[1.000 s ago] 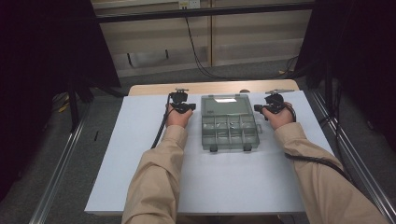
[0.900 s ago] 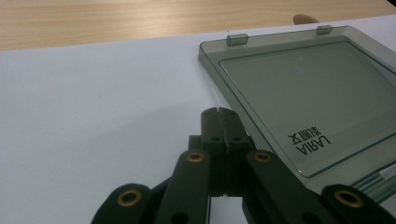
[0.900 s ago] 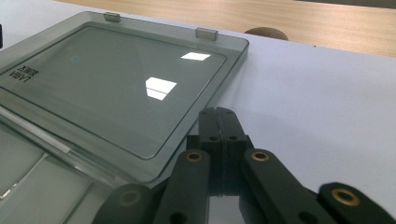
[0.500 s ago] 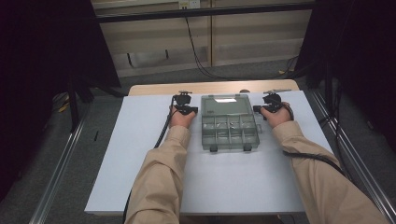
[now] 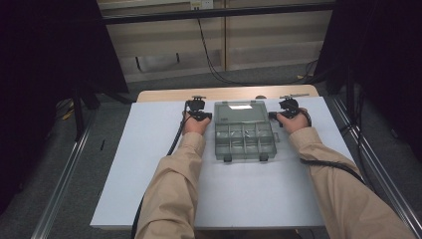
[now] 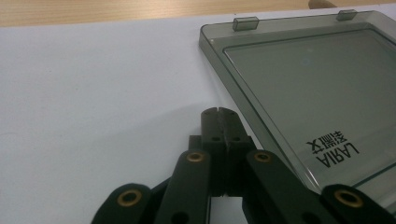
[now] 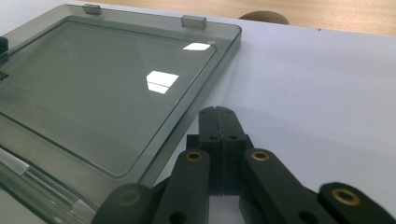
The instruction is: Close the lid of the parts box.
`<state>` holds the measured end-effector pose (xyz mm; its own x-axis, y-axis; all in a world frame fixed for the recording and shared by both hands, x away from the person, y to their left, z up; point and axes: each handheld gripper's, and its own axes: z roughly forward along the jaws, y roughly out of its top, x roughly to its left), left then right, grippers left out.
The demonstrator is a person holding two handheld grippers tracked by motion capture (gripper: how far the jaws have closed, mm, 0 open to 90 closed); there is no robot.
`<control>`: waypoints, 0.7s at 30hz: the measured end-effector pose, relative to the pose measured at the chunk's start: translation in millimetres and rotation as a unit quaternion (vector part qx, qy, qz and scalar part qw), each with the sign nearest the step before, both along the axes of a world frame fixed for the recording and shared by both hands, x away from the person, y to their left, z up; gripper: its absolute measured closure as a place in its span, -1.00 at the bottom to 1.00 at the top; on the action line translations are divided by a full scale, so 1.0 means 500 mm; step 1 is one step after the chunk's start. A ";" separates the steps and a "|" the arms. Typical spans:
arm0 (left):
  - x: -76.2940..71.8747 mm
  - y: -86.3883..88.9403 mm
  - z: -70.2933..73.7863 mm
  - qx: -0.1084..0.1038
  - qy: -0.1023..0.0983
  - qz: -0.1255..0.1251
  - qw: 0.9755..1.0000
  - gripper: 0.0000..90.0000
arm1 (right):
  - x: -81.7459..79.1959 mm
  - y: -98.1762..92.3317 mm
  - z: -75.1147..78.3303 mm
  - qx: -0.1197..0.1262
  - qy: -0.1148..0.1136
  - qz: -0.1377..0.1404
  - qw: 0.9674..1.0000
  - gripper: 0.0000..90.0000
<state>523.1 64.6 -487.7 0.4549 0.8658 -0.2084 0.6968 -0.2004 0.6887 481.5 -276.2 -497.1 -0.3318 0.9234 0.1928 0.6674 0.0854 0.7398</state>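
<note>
A: Item one, box [image 5: 245, 130]. Status?

B: Grey see-through organiser, opened flat at the middle of the white sheet on the desk [image 5: 149, 164]. Lid [image 6: 322, 98] lies toward 12 o'clock, divided tray toward 6. Change since a second ago: almost none. The hands have edged slightly further up the sheet; the box has kept its place. I judge the lid-opening step done and the hands pausing beside it.

A: Item two, left hand-held gripper [image 5: 201, 115]?

B: Jaws fully together, nothing between them. It rests at the box's 9 o'clock, just beside the lid's edge, not touching as far as I can tell.

A: Item three, right hand-held gripper [image 5: 279, 115]?

B: Same entry: jaws pressed closed, empty. It sits at the box's 3 o'clock, tips just beside the lid's rim.
</note>
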 end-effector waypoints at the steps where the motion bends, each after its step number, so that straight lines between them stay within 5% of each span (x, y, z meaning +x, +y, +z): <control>1: 0.000 -0.001 0.000 0.001 -0.002 0.002 1.000 1.00 | 0.000 0.000 0.000 0.001 0.001 -0.002 1.000 1.00; 7: 0.002 -0.007 0.000 0.006 0.000 0.004 1.000 1.00 | 0.002 0.002 0.001 0.000 0.004 -0.003 1.000 1.00; 21: 0.005 -0.013 -0.005 -0.020 0.004 0.015 1.000 1.00 | 0.010 0.008 -0.001 0.010 0.008 -0.010 1.000 1.00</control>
